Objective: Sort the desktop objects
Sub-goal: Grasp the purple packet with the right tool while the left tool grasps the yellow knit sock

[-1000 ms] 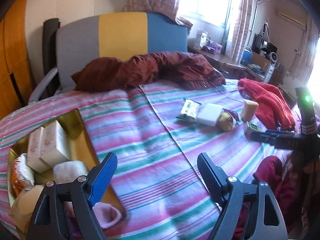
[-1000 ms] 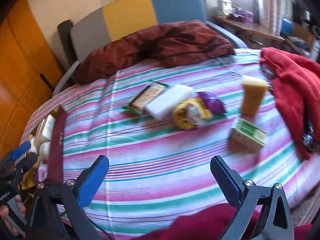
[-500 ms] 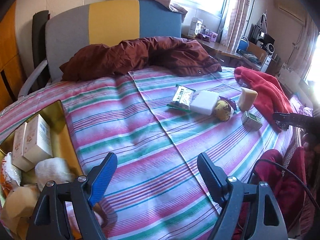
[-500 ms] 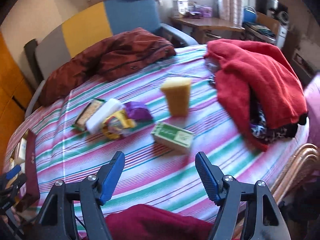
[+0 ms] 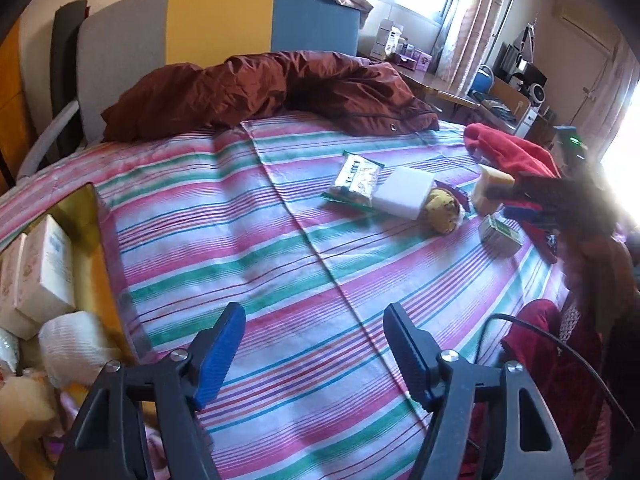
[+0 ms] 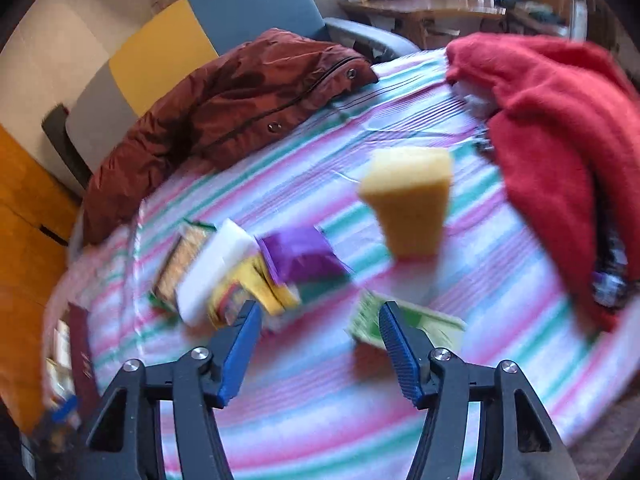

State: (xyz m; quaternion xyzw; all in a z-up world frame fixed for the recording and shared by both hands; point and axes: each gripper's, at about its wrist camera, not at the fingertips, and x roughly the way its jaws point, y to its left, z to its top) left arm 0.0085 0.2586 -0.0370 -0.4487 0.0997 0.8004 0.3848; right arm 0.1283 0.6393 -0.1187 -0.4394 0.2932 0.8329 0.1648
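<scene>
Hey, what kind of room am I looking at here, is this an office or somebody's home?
Most likely a lived-in room at home, not an office: a striped cloth covers the surface, a rust-brown jacket and a red sweater lie on it, and curtains hang by the sunlit window.

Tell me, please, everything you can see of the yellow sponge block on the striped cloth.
The yellow sponge block looks like soft, porous foam, a paler top face over deeper yellow-orange sides. It stands upright on one end on the striped cloth, narrowing toward its base. It is beside the red garment, just beyond the small green box, with the purple packet to its left. Nothing grips it. The right-wrist view is blurred, so finer texture is unclear.
</scene>
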